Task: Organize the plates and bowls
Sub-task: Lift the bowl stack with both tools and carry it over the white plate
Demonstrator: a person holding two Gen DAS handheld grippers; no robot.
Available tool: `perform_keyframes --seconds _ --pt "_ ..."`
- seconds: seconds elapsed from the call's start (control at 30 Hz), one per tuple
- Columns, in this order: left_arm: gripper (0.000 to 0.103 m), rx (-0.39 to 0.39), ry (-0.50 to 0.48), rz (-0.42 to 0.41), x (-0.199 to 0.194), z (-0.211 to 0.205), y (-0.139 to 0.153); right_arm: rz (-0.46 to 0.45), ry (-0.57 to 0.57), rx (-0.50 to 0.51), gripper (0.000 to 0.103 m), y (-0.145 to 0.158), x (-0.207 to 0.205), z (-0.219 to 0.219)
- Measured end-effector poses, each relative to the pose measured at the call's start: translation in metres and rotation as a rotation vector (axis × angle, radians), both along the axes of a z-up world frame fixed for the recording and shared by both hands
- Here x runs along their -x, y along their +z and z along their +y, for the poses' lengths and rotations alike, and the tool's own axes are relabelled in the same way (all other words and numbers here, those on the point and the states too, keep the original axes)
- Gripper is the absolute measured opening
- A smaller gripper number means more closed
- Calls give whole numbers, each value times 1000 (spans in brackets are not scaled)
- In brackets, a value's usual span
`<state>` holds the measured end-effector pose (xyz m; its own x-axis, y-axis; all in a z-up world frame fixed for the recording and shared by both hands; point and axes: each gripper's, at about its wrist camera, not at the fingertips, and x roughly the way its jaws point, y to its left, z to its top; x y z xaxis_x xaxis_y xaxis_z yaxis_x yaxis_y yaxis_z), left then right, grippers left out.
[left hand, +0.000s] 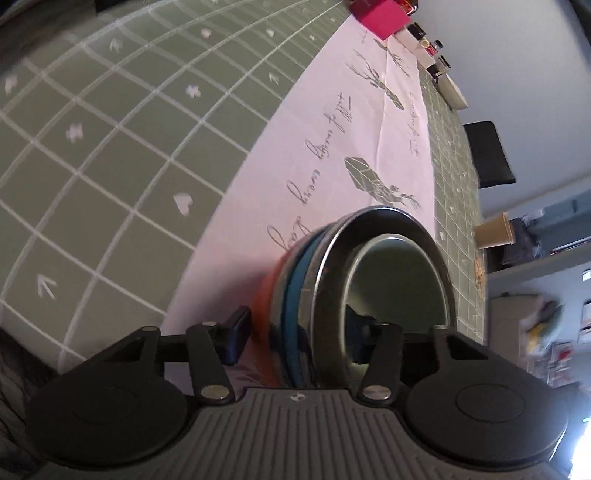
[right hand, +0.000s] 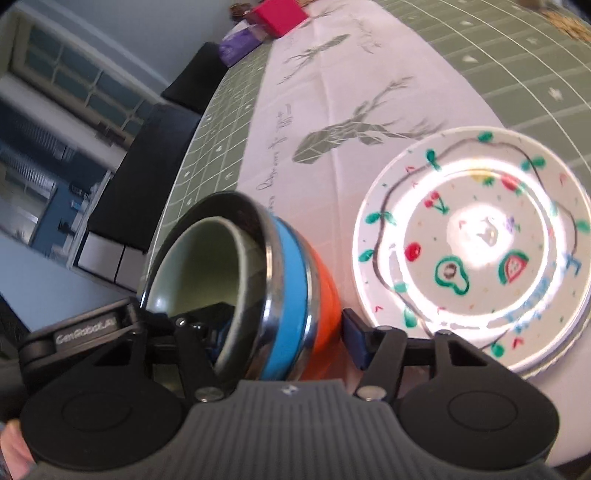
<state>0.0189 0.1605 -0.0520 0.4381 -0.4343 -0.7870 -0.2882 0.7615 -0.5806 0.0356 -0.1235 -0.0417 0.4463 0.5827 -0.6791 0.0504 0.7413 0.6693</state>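
- We see a nested stack of bowls (left hand: 354, 295) tipped on its side above the white runner (left hand: 332, 122) on the desk (left hand: 110, 129).
- Our left tool (left hand: 299, 336) clamps the stack's rim, one finger inside, one outside.
- Our right tool (right hand: 284, 332) grips the same stack (right hand: 258, 288) likewise.
- A fruit-patterned plate (right hand: 472, 243) lies flat on the runner just beside the stack.

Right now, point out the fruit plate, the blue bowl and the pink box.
fruit plate (right hand: 476, 236): right wrist view, on its glossy centre.
blue bowl (right hand: 290, 291): right wrist view, on its blue outer wall within the nested stack.
pink box (right hand: 282, 14): right wrist view, on its top face.
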Motion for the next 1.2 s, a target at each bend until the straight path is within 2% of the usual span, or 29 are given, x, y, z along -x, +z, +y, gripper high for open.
perform_keyframes --seconds 0.3,0.4,0.53,0.67,0.87,1.2 --pt "54 -41 -41 -15 3 -5 6 63 -52 -38 52 -2 -1 -5" --pt "54 -44 -17 5 6 -4 10 86 -55 -50 52 -1 1 -5" --pt "54 -77 12 -40 11 -6 25 66 -55 -59 52 9 3 -2" --pt "54 -70 8 -75 9 -14 39 31 -66 -66 52 23 2 -9" --pt "54 -96 -60 -109 -2 -50 48 22 -140 -58 52 33 7 -38" --pt "55 -80 -217 -147 -23 -119 48 4 -283 -56 52 34 21 -108"
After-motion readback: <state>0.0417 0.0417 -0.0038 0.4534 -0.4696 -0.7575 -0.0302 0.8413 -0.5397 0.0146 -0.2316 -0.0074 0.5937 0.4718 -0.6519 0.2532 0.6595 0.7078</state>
